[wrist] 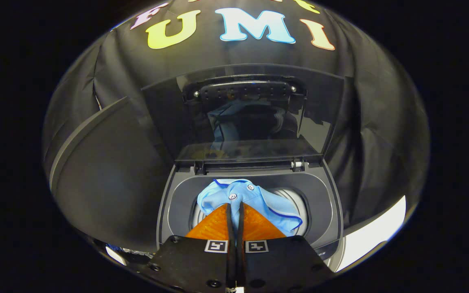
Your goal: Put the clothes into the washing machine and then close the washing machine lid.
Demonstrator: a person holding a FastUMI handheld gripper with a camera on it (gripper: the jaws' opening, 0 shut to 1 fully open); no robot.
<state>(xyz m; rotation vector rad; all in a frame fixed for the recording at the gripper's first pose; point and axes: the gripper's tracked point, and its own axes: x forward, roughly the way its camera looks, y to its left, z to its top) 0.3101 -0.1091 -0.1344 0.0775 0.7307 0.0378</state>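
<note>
A light blue shirt with white buttons [259,197] bunches up in the mouth of the top-loading washing machine [176,203], over its pale drum [293,196]. My gripper [235,204] hovers just above that opening, its orange fingers [214,226] pressed together with a fold of the shirt caught at their tips. The rest of the shirt spreads ahead of and to the right of the fingers. The dark glass lid [255,122] stands upright behind the opening, hinged at the back, and mirrors the blue cloth.
A large dark grey curved panel [100,175] stands to the left of the machine. The black cloth wall [381,122] closes in behind and at both sides. A white surface [375,234] shows low to the right of the machine.
</note>
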